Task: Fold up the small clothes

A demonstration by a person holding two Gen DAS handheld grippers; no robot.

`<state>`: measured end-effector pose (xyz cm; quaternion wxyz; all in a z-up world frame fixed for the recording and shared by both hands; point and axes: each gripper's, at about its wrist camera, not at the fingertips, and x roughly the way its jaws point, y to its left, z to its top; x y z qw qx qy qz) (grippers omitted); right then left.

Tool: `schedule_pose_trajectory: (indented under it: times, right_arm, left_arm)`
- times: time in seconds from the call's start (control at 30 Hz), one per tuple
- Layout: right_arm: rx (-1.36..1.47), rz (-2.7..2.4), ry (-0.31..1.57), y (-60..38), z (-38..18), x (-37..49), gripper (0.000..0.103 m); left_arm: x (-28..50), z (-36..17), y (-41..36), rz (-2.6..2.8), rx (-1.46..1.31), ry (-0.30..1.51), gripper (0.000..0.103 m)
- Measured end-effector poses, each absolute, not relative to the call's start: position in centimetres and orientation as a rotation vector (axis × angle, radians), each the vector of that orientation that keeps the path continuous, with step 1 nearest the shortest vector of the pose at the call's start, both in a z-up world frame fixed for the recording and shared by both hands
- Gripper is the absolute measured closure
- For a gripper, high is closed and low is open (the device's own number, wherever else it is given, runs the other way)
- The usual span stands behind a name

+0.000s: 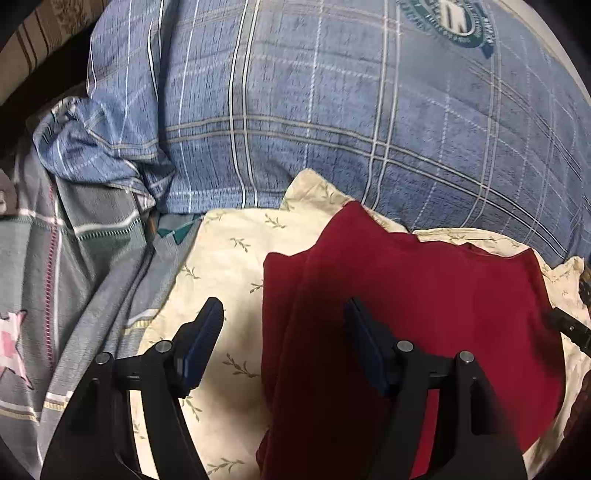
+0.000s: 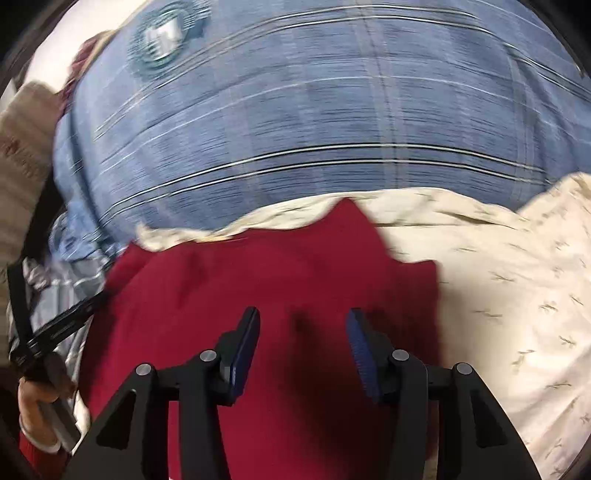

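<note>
Emblem: a round teal-and-white badge (image 1: 448,22) was printed on the blue plaid quilt (image 1: 332,110), at 1 o'clock in the left wrist view; its lettering was too small and blurred to read.
Other writing: none legible in either view.
Garment: a dark red cloth (image 1: 424,306), plain and unprinted, lay partly folded with a lengthwise crease along its left side and a pointed corner at 12 o'clock.
Garment position: it rested on a cream sheet with a sprig pattern (image 1: 221,266), just below the quilt's edge.
Left gripper (image 1: 284,325): fingers apart, nothing between them; its right finger stood over the red cloth, its left over the cream sheet.
Right gripper (image 2: 303,332): fingers apart above the red cloth, with no fabric pinched between them.
Person: a hand (image 2: 33,398) held the left gripper's handle at 8 o'clock in the right wrist view.
Bedding: grey-green patterned fabric (image 1: 74,258) lay at 9 o'clock in the left wrist view.
</note>
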<state>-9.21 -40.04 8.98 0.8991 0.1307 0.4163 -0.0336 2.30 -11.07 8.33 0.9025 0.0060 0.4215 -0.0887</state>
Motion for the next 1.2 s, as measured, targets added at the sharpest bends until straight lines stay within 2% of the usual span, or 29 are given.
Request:
schedule_pose_trajectory:
  times: [0.13,0.23,0.5,0.63,0.73,0.8,0.87,1.0,1.2]
  right_arm:
    - [0.227,-0.087,0.86,-38.6,8.5,-8.3,0.05]
    - [0.242,-0.149,1.025,-39.1,5.8,-6.3,0.047]
    - [0.177,0.102,0.887,-30.9,10.5,-5.2,0.047]
    - [0.145,0.209,0.923,-26.5,9.6,-1.1,0.058]
    - [0.134,0.254,0.944,-24.1,8.6,2.0,0.058]
    - [0.111,0.261,0.963,-22.0,7.1,4.1,0.061]
    - [0.082,0.256,1.002,-20.8,5.2,6.2,0.069]
    - [0.065,0.236,1.079,-19.1,1.6,8.5,0.067]
    - [0.144,0.263,1.077,-20.7,2.6,7.3,0.066]
  left_arm:
    - [0.5,9.8,-10.7,-0.183,0.03,0.832,0.028]
    - [-0.6,10.7,-10.1,-0.176,0.034,0.828,0.026]
    - [-3.5,10.8,-6.9,-0.167,-0.018,0.875,0.02]
    - [-3.9,8.2,-5.8,-0.173,-0.089,0.938,0.02]
    - [-3.6,6.5,-5.9,-0.183,-0.112,0.987,0.02]
    - [-3.0,5.7,-6.1,-0.192,-0.109,1.006,0.02]
    - [-2.6,5.6,-6.2,-0.192,-0.105,0.998,0.02]
    - [-1.7,5.0,-6.2,-0.182,-0.108,1.017,0.019]
    - [-1.8,5.1,-6.6,-0.177,-0.087,1.006,0.019]
